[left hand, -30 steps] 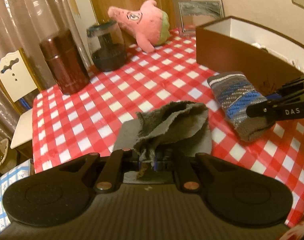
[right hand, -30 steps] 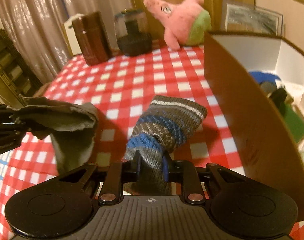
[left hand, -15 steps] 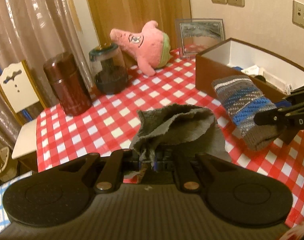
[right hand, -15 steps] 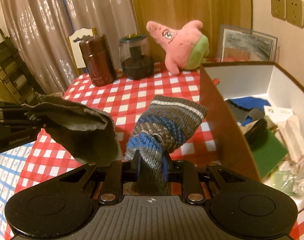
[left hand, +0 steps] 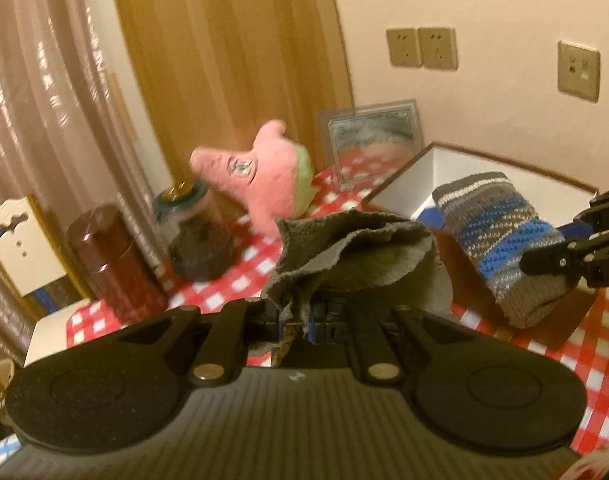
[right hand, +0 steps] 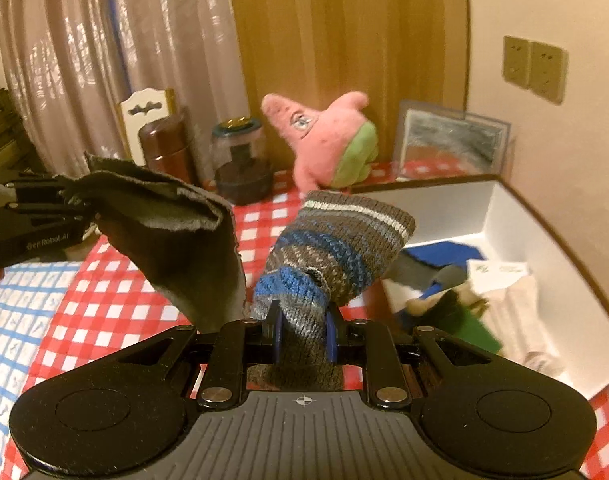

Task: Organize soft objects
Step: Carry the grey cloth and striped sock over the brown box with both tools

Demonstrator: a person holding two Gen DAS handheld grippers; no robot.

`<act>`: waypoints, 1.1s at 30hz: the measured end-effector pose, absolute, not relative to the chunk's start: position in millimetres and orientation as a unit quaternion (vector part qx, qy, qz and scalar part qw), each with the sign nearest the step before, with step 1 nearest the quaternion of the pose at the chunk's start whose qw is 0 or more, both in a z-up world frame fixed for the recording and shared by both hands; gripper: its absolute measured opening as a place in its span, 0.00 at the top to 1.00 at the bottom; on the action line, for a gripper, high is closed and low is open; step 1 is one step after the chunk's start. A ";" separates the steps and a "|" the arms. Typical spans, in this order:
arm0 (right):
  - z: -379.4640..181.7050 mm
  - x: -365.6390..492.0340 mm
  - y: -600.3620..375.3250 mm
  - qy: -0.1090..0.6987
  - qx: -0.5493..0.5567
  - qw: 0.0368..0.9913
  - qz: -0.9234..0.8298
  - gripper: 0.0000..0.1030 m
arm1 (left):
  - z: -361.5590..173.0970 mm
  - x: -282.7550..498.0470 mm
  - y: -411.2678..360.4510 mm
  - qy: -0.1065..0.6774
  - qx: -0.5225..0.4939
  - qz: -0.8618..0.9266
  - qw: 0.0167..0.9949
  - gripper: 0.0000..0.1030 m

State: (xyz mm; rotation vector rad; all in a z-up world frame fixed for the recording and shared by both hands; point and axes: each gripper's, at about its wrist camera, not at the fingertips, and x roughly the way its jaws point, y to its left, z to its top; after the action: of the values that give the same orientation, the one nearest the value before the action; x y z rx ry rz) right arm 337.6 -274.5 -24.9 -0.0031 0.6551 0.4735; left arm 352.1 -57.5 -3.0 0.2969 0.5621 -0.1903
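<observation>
- The grey cloth [left hand: 356, 256] is hanging clear above the table, its bunched end pinched between the pressed-together jaws of the left gripper [left hand: 294, 322].
- The striped knit sock [right hand: 332, 248], banded in grey, blue and white, is being clamped at one end by the right gripper [right hand: 302, 334], its free end sticking out forward in the air near the box's near wall.
- In the right wrist view the cloth is drooping just beside the sock, at its left; whether the two are touching cannot be told.
- The brown box [right hand: 500, 216] with white inner walls is sitting at the right side of the table, holding blue, green and pale items that are too jumbled to tell apart.
- The red-and-white checked tablecloth [right hand: 116, 300] is covering the table.
- Along the far edge, a pink plush toy [right hand: 324, 140] is leaning beside a framed picture [right hand: 452, 140].
- A clear jar [right hand: 240, 160] and a dark red canister [right hand: 164, 148] are standing toward the far left corner.
</observation>
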 end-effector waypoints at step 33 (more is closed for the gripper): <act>9.3 355.9 -404.8 0.304 0.023 0.945 0.118 0.80 | 29.8 437.2 -202.6 0.216 0.170 -0.211 0.938 0.90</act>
State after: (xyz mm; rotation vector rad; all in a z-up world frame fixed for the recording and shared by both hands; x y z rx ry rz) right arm 355.9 -404.8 9.3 0.0461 0.6184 0.2412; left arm 437.2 -202.6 29.8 0.3465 0.4412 -0.4311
